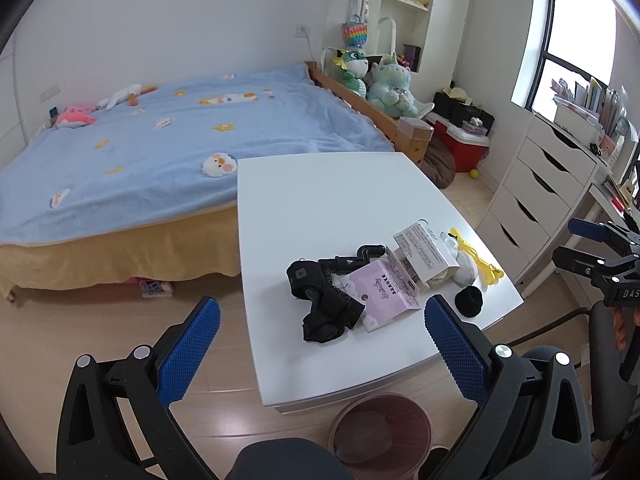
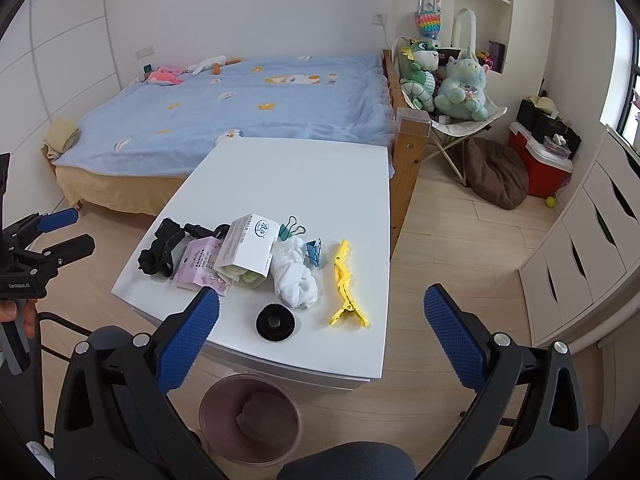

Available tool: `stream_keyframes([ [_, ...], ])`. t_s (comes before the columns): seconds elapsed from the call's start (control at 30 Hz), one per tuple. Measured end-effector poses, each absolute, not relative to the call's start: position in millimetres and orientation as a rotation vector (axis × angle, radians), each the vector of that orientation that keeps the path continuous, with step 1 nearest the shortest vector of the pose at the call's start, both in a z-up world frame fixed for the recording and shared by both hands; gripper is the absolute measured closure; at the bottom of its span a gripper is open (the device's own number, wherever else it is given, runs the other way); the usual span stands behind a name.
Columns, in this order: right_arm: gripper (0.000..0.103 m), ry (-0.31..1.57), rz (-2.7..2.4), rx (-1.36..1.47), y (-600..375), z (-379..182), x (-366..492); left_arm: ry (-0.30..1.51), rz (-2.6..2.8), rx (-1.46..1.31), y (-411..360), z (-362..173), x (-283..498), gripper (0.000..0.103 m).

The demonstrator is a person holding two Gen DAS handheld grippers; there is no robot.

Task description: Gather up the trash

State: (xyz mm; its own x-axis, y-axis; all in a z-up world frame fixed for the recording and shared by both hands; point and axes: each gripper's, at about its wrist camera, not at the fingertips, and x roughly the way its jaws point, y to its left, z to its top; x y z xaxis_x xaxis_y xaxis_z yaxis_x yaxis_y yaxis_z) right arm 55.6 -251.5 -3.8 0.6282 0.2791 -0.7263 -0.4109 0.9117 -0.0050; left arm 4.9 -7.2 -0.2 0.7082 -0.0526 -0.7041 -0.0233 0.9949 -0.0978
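Observation:
A white table point(image 1: 320, 200) point(image 2: 300, 172) holds a pile of items: a pink paper packet point(image 1: 380, 292) point(image 2: 200, 264), a white carton point(image 1: 424, 250) point(image 2: 250, 248), black straps point(image 1: 320, 300) point(image 2: 160, 252), a crumpled white cloth point(image 2: 294, 272), a black ring point(image 1: 469, 300) point(image 2: 275, 322), a yellow clip point(image 2: 346, 284) and binder clips point(image 2: 314, 252). A brown bin point(image 1: 380, 428) point(image 2: 250, 418) stands on the floor at the table's near edge. My left gripper point(image 1: 320, 344) is open and empty above the near edge. My right gripper point(image 2: 320, 332) is open and empty, also above it.
A bed with a blue blanket point(image 1: 160, 140) point(image 2: 260, 96) stands behind the table. White drawers point(image 1: 536, 188) point(image 2: 592, 248) line the right side. A brown cushion point(image 2: 496, 172), a red cooler point(image 2: 540, 164) and plush toys point(image 2: 440, 76) sit at the back right.

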Motion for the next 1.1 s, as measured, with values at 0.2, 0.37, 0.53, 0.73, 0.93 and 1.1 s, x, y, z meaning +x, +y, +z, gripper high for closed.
stream_keyframes([
  [0.2,0.003,0.802,0.4,-0.175,-250.5,-4.7,54.2,0.785,-0.02,-0.11,-6.0,-0.6,3.9,0.005],
  [0.37,0.003,0.803,0.404,-0.175,-248.7,-5.2,53.3,0.784,-0.021,-0.111,-6.0,-0.5,3.3,0.005],
  [0.53,0.003,0.807,0.409,-0.173,-246.9,-5.2,52.3,0.785,-0.024,-0.112,-6.6,-0.3,3.2,0.005],
  [0.73,0.003,0.815,0.415,-0.172,-246.9,-4.8,52.9,0.788,-0.028,-0.108,-8.1,1.2,3.0,0.005],
  [0.93,0.003,0.819,0.422,-0.169,-247.5,-4.7,53.8,0.789,-0.029,-0.111,-7.8,0.7,3.8,0.005],
  [1.1,0.003,0.822,0.436,-0.16,-247.9,-3.6,55.8,0.798,-0.039,-0.105,-8.0,-0.5,5.2,0.005],
])
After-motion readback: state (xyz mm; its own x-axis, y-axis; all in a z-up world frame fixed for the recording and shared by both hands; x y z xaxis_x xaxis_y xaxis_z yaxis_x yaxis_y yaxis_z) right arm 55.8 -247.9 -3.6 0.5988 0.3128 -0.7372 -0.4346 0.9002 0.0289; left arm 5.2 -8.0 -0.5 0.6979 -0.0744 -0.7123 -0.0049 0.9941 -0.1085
